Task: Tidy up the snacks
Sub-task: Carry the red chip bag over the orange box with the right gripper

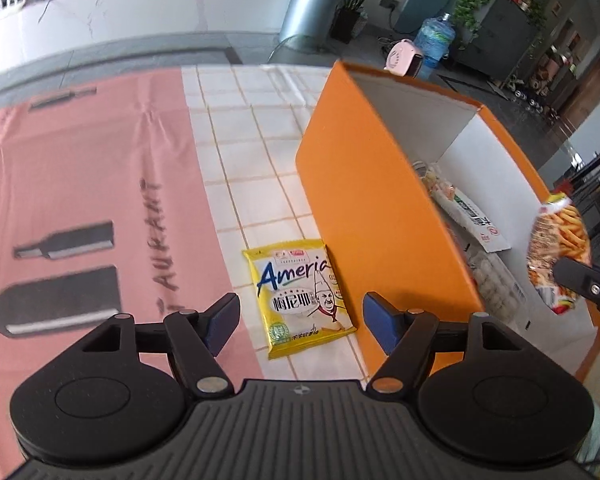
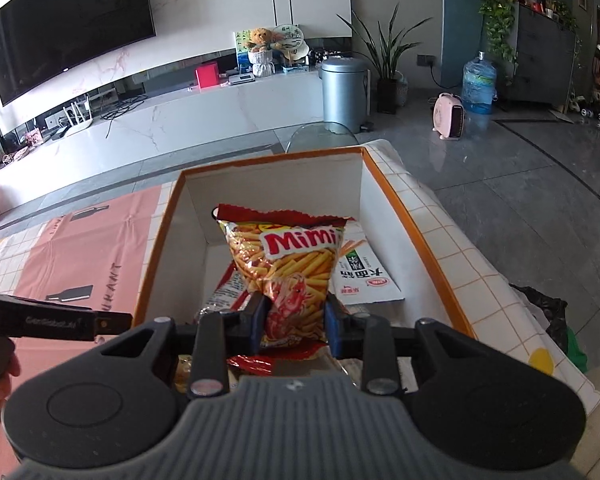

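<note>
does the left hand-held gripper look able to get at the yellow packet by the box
Probably yes. The left hand-held gripper is open with the yellow packet lying flat right ahead between its fingers, nothing on top; the orange box wall touching its right edge may crowd one finger.

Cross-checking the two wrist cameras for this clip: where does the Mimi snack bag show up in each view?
Left wrist view: Mimi bag at the far right edge, above the orange box's open interior, held by the right gripper.
Right wrist view: Mimi bag at centre, upright, pinched at its lower part between the right gripper's jaws.
Shared landmark: the orange box.
</note>
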Demonstrator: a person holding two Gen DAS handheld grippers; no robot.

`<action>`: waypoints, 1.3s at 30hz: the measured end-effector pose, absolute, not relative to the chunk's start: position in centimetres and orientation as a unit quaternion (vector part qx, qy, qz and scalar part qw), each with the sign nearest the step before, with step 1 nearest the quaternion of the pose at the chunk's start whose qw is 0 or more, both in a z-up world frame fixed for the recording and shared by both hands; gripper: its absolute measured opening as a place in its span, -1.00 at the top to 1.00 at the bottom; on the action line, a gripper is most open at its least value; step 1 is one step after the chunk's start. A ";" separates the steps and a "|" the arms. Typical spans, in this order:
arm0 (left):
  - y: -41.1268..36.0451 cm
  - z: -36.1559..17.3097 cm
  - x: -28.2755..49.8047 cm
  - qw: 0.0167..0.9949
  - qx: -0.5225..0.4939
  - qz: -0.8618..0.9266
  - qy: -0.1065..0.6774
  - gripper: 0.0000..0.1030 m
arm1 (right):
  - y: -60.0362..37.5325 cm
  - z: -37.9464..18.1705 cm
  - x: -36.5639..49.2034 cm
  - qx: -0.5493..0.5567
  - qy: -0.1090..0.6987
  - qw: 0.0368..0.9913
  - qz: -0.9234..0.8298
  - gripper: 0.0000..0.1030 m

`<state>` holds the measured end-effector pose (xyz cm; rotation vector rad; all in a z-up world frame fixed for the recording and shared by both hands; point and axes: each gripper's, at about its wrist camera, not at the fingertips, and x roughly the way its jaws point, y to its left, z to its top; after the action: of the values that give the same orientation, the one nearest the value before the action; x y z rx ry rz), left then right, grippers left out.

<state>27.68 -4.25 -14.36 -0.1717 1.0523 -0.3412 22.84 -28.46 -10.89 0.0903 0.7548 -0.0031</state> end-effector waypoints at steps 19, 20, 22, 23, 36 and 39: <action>-4.3 -17.1 26.9 0.837 -0.052 -0.159 0.522 0.83 | -28.7 -12.9 24.7 0.039 0.384 0.923 -0.005 0.44; -4.1 -17.0 26.8 0.835 -0.052 -0.160 0.524 0.84 | -28.6 -12.8 24.8 0.038 0.384 0.922 -0.005 0.44; -3.7 -16.9 26.7 0.833 -0.053 -0.159 0.527 0.88 | -28.5 -12.9 24.9 0.035 0.385 0.922 -0.004 0.44; -3.5 -16.8 26.5 0.832 -0.056 -0.157 0.530 0.89 | -28.4 -12.9 24.9 0.033 0.386 0.922 -0.004 0.44; -1.0 -15.0 23.6 0.793 -0.013 -0.175 0.584 0.94 | -29.8 -13.2 26.9 0.010 0.440 0.898 -0.011 0.43; -0.1 -14.9 23.4 0.789 -0.005 -0.168 0.591 0.94 | -31.4 -14.2 29.0 0.053 0.487 0.872 0.016 0.43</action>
<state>23.40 -0.13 -14.91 -0.0099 1.2728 -0.3623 28.99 -31.36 -14.24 0.1106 1.0179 0.0330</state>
